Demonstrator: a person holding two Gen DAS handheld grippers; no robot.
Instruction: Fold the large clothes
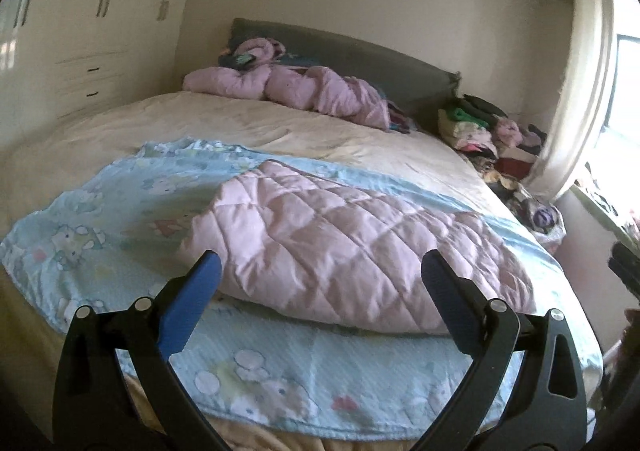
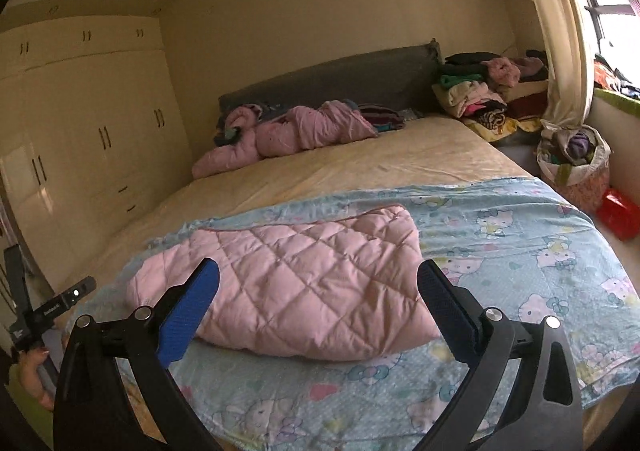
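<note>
Quilted pink jacket [image 1: 344,247] lying folded on blue blanket [image 1: 120,203], flat for neat creasing; left gripper [image 1: 320,275] and right gripper [image 2: 318,279] jaws wide, empty, just short of jacket.

Bed with a cream cover and what lies on it

The bed [image 1: 280,123] carries a pale blue cartoon-print blanket [image 1: 120,195] spread flat across its near end. Up by the grey headboard [image 2: 340,79] a crumpled pink quilt [image 1: 304,91] lies directly on the cream cover, with darker bundled clothes just beside it. A folded pink quilted garment [image 2: 304,283] rests on the blue blanket.
</note>
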